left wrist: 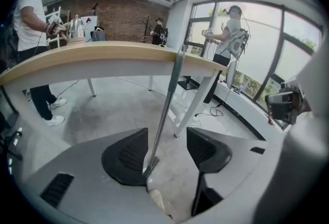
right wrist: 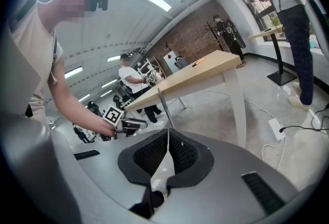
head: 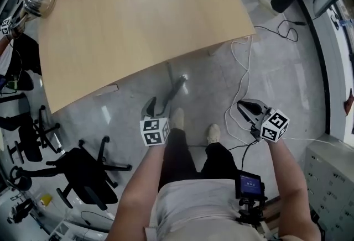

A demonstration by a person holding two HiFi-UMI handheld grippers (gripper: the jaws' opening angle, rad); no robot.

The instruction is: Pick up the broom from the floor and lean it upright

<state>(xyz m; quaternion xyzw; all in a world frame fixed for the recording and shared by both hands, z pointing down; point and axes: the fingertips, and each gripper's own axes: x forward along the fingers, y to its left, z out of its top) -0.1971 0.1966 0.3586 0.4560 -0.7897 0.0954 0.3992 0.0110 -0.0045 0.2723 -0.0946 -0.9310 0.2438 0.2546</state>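
The broom (left wrist: pixel 165 102) leans on the table (left wrist: pixel 103 58) edge, in the middle of the frame. The left gripper (left wrist: pixel 167 134) is wide open and holds nothing; the right gripper (right wrist: pixel 168 135) is closed and empty. Pull the left one back slowly so it won't bump the stick.

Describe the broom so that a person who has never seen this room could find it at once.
Find the big table with the light wooden top. The broom leans against its near edge, with its brush end down on the grey floor. Unlike the thick white table legs beside it, the broom is a thin grey pole that stands at a slight slant.
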